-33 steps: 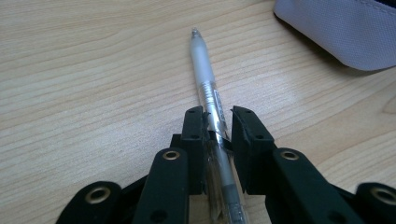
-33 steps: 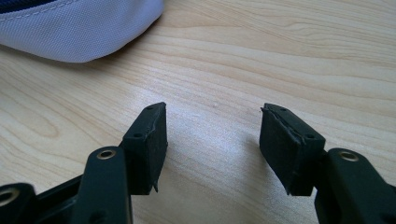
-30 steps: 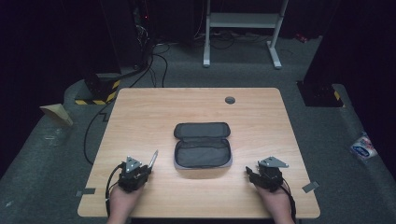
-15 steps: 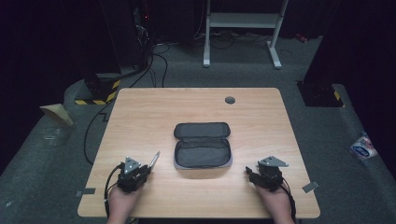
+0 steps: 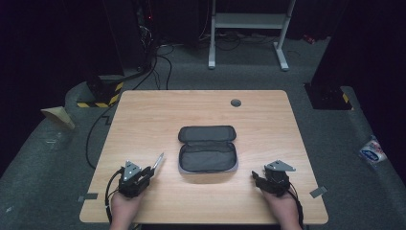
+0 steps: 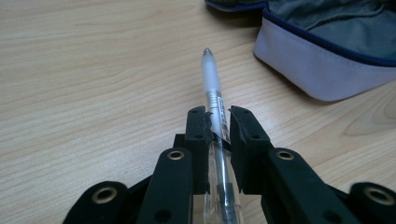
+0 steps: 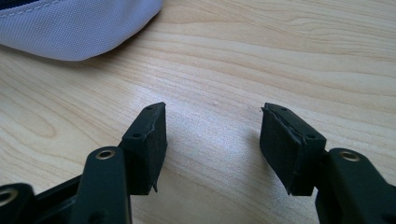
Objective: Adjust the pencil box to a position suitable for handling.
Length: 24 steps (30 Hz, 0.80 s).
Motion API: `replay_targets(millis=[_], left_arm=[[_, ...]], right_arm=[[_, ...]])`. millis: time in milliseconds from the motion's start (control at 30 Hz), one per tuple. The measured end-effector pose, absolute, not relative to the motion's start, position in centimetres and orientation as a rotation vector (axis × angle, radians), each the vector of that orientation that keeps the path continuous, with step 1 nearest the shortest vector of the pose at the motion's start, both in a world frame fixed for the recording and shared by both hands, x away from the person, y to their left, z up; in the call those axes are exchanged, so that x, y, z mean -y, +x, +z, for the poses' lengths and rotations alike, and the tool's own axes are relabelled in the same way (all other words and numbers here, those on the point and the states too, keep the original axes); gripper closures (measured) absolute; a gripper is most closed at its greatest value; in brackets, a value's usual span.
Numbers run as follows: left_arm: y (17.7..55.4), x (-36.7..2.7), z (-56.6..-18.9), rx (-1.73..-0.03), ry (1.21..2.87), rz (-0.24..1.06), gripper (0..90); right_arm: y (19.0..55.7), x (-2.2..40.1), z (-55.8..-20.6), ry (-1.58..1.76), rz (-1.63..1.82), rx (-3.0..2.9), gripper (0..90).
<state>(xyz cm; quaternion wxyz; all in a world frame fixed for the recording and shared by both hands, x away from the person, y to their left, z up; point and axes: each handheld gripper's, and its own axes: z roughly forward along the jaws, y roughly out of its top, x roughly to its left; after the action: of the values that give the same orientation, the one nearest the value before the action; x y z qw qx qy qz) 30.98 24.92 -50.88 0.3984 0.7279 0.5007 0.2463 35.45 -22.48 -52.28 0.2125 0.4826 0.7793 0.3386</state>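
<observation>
Pen [image 6: 212, 88]: clear plastic barrel, frosted tip at 12 o'clock, rear end hidden; clamped by left gripper [image 6: 217, 122]. Right gripper [image 7: 212, 135]: jaws apart, empty. Fabric pouch [image 6: 327, 56]: unzipped, cropped.

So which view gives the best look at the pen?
The left gripper view: the pen runs up between the left gripper's shut jaws, tip toward the pouch. The high view shows it as a small pale sliver.
</observation>
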Motion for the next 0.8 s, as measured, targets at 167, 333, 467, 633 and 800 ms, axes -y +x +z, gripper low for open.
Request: replay_targets(millis=[167,333,467,633,800], left_arm=[[30.9,-24.7,-50.7,-1.249,1.828,0.628,77.7],[30.7,-24.6,-50.5,-1.234,1.814,0.644,77.8],[30.6,-24.4,-50.3,-1.22,1.809,0.657,77.7],[30.5,-24.2,-50.0,-1.201,1.796,0.661,77.8],[30.4,-23.9,-49.6,-1.169,1.794,0.67,77.8]], right_arm=[[35.5,22.5,-52.3,1.34,0.942,-2.164,40.7],[35.4,22.5,-52.3,1.339,0.941,-2.165,40.7],[35.5,22.5,-52.3,1.334,0.939,-2.166,40.5],[35.5,22.5,-52.3,1.334,0.94,-2.166,40.4],[35.5,22.5,-52.3,1.333,0.941,-2.168,40.2]])
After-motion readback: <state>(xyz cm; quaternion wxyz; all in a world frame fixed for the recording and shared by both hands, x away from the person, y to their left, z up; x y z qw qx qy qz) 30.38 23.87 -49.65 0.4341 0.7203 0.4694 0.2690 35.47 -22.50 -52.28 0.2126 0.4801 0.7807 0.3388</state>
